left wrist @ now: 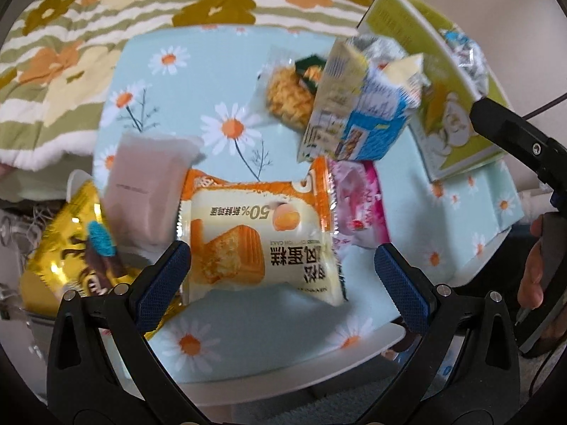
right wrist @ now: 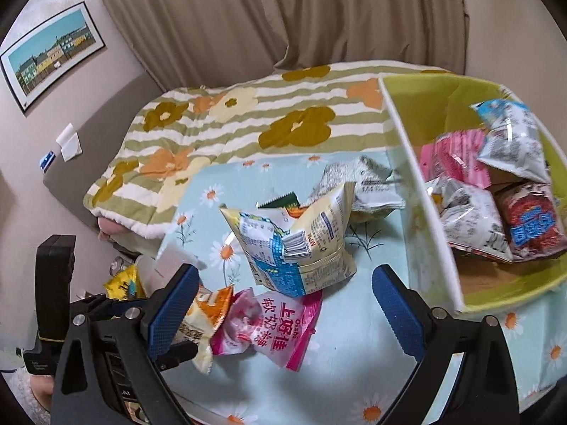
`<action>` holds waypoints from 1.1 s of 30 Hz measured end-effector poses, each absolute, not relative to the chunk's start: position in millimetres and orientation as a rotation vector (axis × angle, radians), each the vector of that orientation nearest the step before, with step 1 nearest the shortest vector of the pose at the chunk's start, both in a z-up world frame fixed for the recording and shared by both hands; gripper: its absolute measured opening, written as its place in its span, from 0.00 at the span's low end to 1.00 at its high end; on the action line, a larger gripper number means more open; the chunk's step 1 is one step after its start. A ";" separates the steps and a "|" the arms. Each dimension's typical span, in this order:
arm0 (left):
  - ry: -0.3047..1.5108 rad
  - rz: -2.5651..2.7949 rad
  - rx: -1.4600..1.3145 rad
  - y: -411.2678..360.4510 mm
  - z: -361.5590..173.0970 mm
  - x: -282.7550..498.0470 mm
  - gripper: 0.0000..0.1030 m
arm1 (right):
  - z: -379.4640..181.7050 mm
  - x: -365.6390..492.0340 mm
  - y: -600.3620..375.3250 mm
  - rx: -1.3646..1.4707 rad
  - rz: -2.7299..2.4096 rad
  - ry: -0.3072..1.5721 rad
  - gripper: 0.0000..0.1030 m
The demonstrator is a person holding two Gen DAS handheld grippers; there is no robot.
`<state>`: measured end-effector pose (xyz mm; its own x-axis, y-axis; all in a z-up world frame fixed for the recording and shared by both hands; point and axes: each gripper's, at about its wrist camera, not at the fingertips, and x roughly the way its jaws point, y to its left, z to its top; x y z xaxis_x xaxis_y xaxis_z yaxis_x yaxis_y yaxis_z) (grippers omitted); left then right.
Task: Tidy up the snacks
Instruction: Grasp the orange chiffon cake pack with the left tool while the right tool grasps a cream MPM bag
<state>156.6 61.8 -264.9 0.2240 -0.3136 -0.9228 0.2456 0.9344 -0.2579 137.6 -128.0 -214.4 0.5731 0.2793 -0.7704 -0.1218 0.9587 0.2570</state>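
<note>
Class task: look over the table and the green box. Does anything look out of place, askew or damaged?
Nothing looks torn or spilled. The oddity is disorder: the yellow-and-blue packet rests tilted on top of the pink packet, beside the orange cake packet. These lie loose on the daisy tablecloth while other snacks already sit in the green box.

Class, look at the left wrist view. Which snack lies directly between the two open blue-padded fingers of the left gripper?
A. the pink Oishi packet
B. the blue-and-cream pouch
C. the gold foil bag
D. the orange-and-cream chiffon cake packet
D: the orange-and-cream chiffon cake packet sits on the daisy-print tablecloth right between the spread fingers of the left gripper, with the pink Oishi packet off to its right.
</note>
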 end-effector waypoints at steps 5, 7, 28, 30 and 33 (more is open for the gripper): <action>1.328 -0.349 -0.031 56.0 -285.3 162.6 1.00 | -235.4 151.0 -127.3 0.185 0.269 0.960 0.95; 1.336 -0.339 -0.029 55.8 -289.9 164.5 1.00 | -242.5 155.7 -126.7 0.189 0.285 0.968 0.95; 1.338 -0.385 -0.040 69.2 -294.8 166.3 0.80 | -271.9 190.6 -113.1 0.136 0.339 1.004 0.95; 1.339 -0.387 -0.048 69.8 -293.2 166.1 0.79 | -272.5 192.0 -111.1 0.130 0.339 1.001 0.95; 1.339 -0.390 -0.059 70.9 -290.1 166.0 0.79 | -274.5 195.1 -108.4 0.113 0.340 0.998 0.95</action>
